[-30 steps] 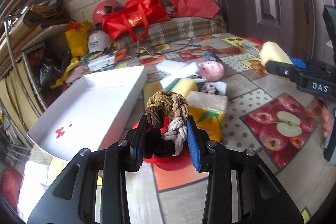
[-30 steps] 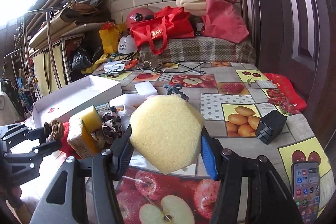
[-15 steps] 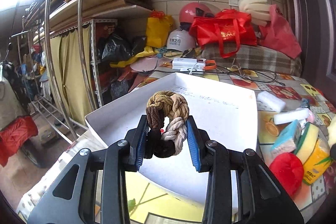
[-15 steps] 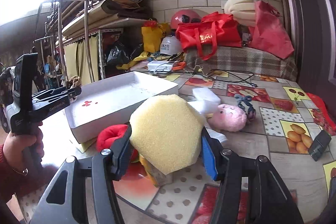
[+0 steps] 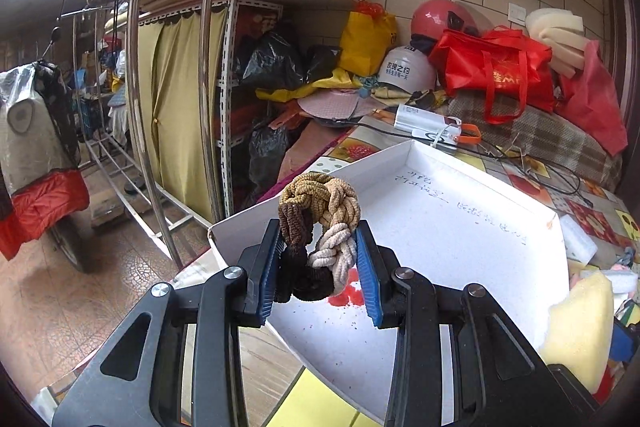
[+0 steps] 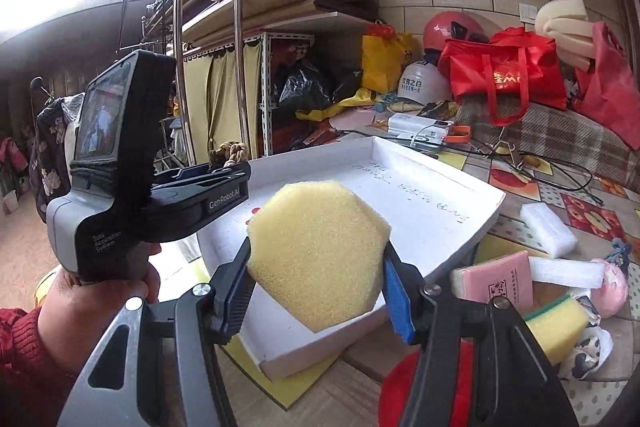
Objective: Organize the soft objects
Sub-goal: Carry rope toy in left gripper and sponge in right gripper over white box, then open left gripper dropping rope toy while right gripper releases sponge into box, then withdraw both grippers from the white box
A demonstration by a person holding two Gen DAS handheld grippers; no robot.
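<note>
Fruit-print tablecloth point(image 6: 592, 219) (cluttered storeroom): left hand-held gripper point(image 5: 318, 267) clamps braided scrunchie point(image 5: 320, 219), right hand-held gripper point(image 6: 320, 291) sponge point(image 6: 316, 251).

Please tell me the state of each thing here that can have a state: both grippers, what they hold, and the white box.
Left gripper: shut on the braided hair tie.
Braided hair tie: held upright above the box's near corner.
Right gripper: shut on the yellow sponge.
Yellow sponge: squeezed between the pads, above the box.
White box: open, nothing inside.
</note>
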